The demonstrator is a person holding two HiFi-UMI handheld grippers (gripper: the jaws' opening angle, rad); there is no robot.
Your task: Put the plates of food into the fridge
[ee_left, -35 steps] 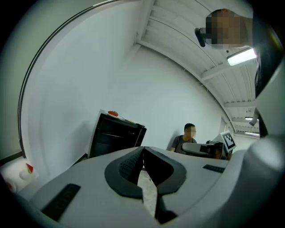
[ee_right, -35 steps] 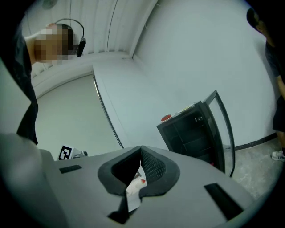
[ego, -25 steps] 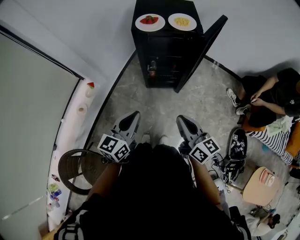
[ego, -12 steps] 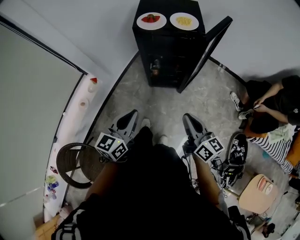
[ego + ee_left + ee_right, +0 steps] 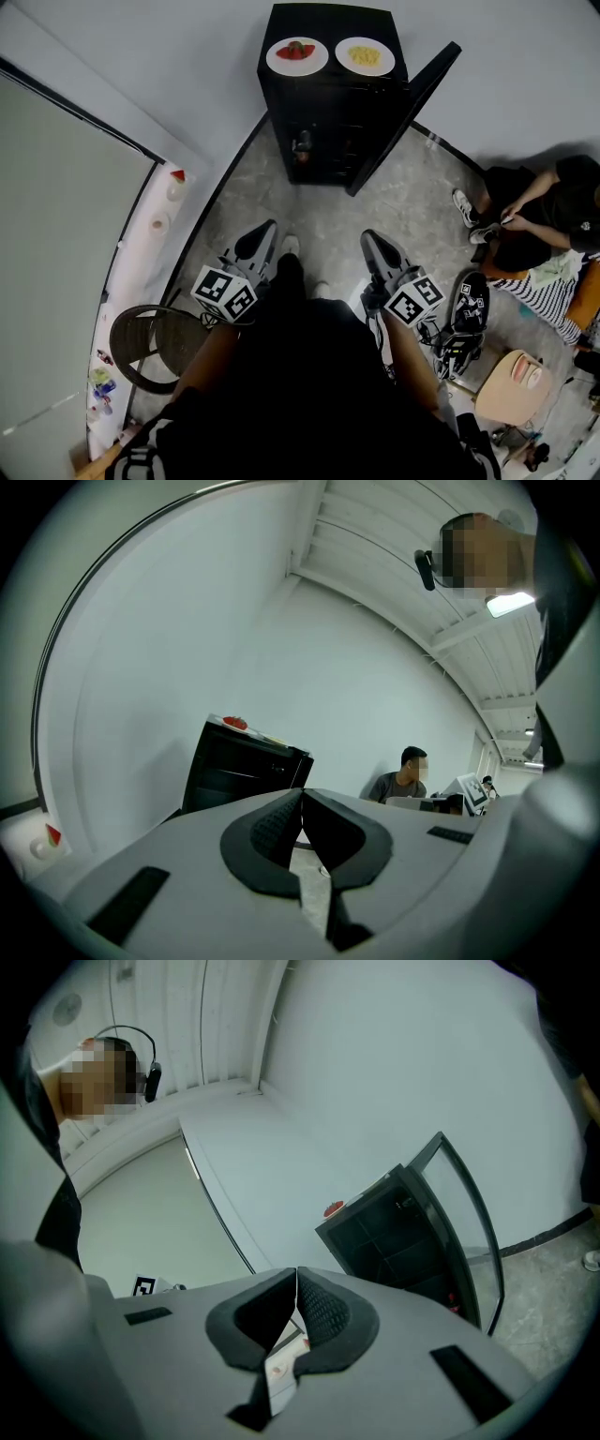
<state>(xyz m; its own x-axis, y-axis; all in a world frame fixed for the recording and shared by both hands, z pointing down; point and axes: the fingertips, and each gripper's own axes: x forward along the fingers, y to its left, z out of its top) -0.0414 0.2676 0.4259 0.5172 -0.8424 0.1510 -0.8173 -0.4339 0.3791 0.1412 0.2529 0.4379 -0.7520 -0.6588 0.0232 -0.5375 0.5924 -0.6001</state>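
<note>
A small black fridge (image 5: 328,112) stands against the far wall with its glass door (image 5: 403,117) swung open to the right. On its top sit two white plates: one with red food (image 5: 297,54) on the left, one with yellow food (image 5: 365,55) on the right. My left gripper (image 5: 265,234) and right gripper (image 5: 373,246) hang low in front of me, well short of the fridge, both shut and empty. The fridge (image 5: 239,766) also shows in the left gripper view, and the fridge (image 5: 394,1232) with its door ajar in the right gripper view.
A round wicker stool (image 5: 155,347) stands at my left beside a white ledge (image 5: 155,225) with small items. At the right a seated person (image 5: 539,211), shoes (image 5: 469,314) and a small wooden stool (image 5: 511,384) take up the floor. Grey floor lies between me and the fridge.
The view has shifted slightly; the fridge sits a little lower and nearer. Both grippers stay shut and keep about the same place in front of me.
</note>
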